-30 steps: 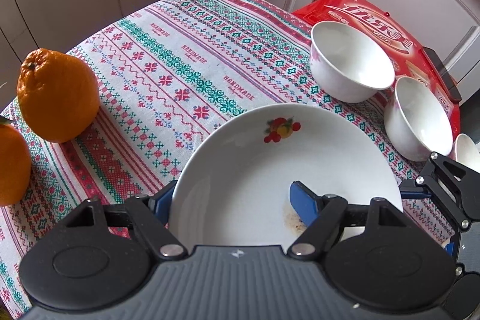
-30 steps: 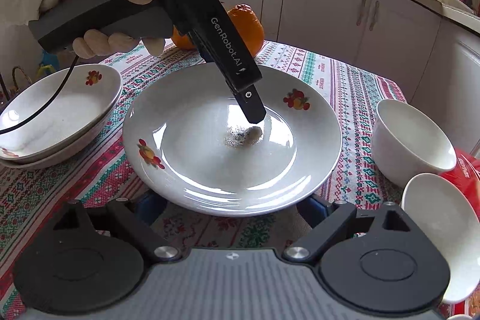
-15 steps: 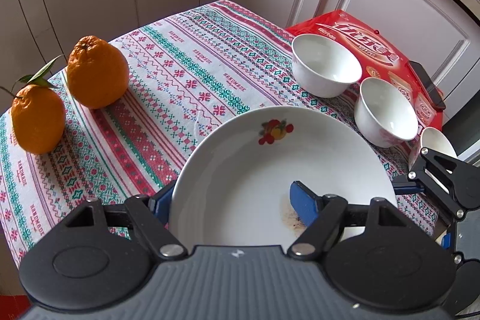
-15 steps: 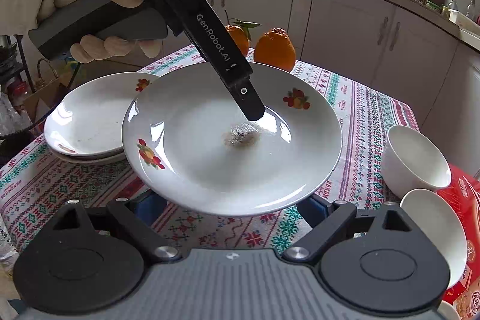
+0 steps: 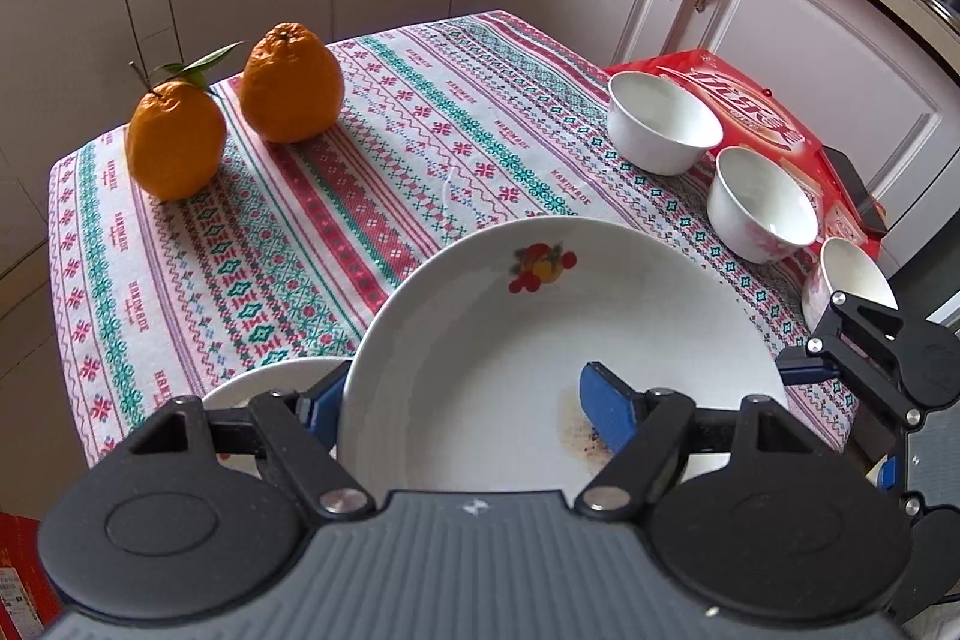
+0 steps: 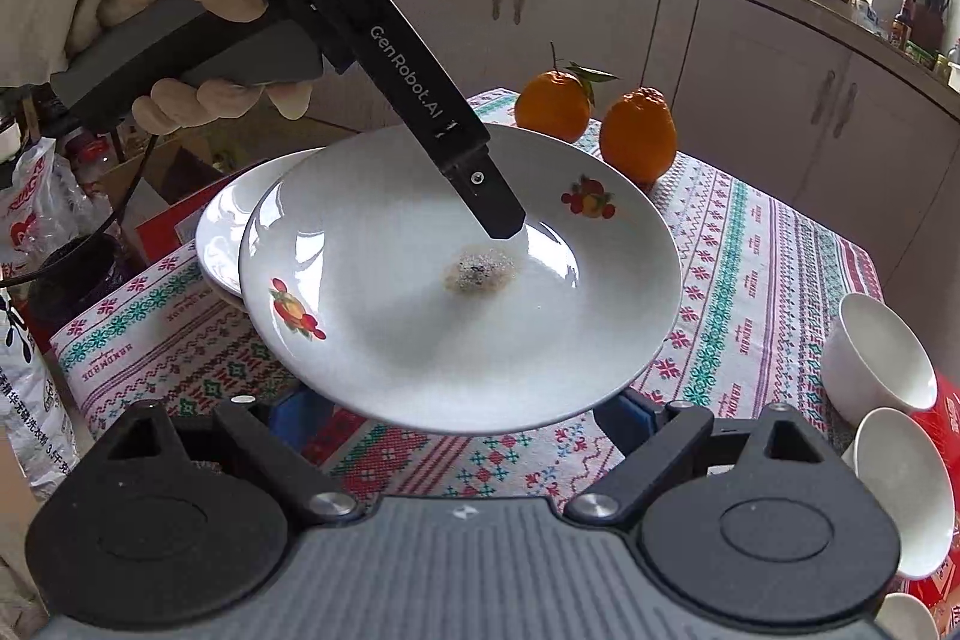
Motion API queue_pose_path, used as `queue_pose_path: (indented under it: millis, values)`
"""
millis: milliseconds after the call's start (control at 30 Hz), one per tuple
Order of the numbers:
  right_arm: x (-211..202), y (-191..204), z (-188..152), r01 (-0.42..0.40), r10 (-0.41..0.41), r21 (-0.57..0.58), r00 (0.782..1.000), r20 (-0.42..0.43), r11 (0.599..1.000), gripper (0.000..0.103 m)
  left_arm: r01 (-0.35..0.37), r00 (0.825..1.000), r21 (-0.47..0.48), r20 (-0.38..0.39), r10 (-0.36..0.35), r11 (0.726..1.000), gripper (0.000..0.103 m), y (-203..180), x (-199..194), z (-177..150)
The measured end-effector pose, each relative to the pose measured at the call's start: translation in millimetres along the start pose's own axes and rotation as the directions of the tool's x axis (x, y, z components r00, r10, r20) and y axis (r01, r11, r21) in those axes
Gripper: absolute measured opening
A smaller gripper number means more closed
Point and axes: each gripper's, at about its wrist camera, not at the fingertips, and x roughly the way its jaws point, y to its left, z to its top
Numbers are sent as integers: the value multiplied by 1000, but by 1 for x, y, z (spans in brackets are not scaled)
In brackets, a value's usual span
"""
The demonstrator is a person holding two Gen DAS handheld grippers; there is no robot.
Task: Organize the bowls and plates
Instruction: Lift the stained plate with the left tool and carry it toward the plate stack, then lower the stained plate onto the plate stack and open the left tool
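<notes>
Above the tablecloth (image 6: 750,292), left hand-held gripper (image 6: 501,226) angled down, clamping plate (image 6: 420,340).

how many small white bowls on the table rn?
3, in a row along the table's edge by the red box: far bowl, middle bowl, near bowl, partly hidden behind the right gripper. More may be out of view.

White plate (image 6: 420,328) w/ fruit motif; red-green patterned cloth (image 5: 336,196); orange fruit (image 5: 292,83).

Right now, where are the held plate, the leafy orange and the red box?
held plate (image 6: 420,328), right wrist view, bare white centre.
leafy orange (image 5: 174,139), left wrist view, middle of its peel.
red box (image 5: 744,100), left wrist view, printed lid.
</notes>
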Motion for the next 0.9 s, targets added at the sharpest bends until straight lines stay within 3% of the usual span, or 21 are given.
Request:
queue_pose_path:
  millis: [433, 900]
  values:
    - [20, 29, 16, -76, 74, -70, 997, -25, 995, 95, -32, 999, -104, 23, 35, 994, 78, 36, -20, -40]
    - [31, 41, 24, -69, 66, -85, 997, -39, 994, 95, -13, 1000, -153, 18, 16, 988, 78, 59, -9, -55]
